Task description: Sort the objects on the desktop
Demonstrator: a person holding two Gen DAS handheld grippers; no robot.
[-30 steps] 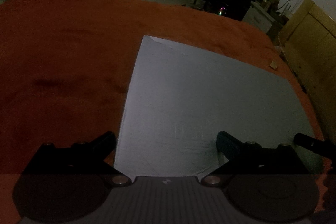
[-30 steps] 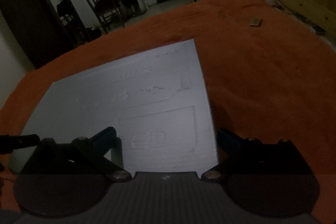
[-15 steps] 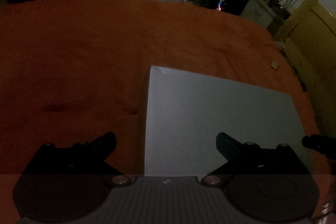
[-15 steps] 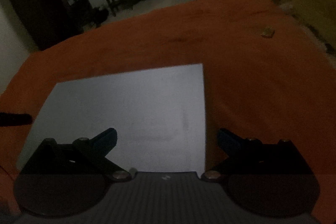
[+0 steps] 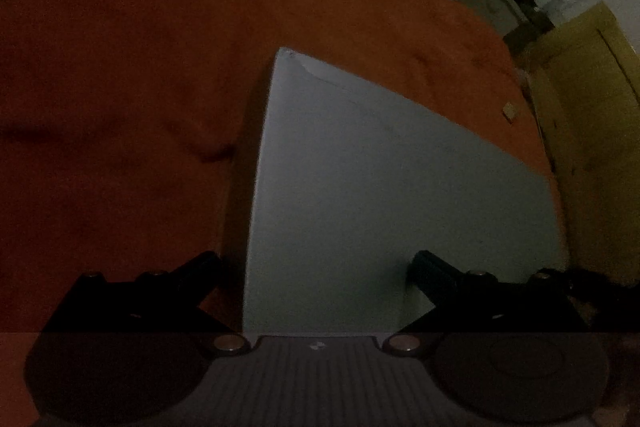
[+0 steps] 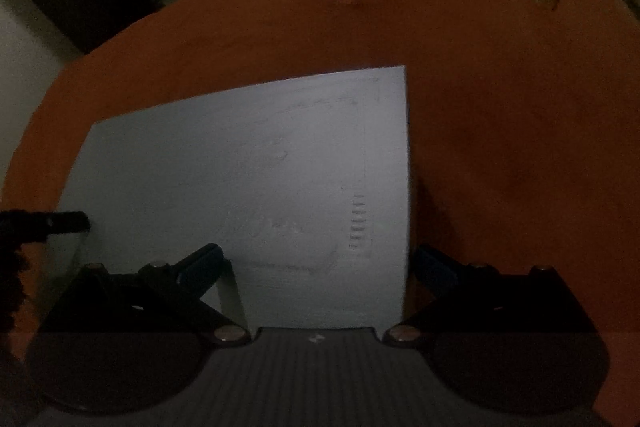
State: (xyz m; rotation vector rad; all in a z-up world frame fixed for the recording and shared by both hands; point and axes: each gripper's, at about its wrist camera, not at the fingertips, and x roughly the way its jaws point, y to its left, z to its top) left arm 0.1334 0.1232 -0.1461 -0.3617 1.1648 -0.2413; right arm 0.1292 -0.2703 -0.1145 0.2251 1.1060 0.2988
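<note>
Pale flat sheet (image 5: 392, 187) lies on the orange-covered desk (image 5: 120, 67). Left claw (image 5: 316, 267) and right claw (image 6: 316, 259), both spread wide and holding nothing, straddle its near corners. Likely step: squaring or lifting the sheet; either calls for level, matched closing.
</note>
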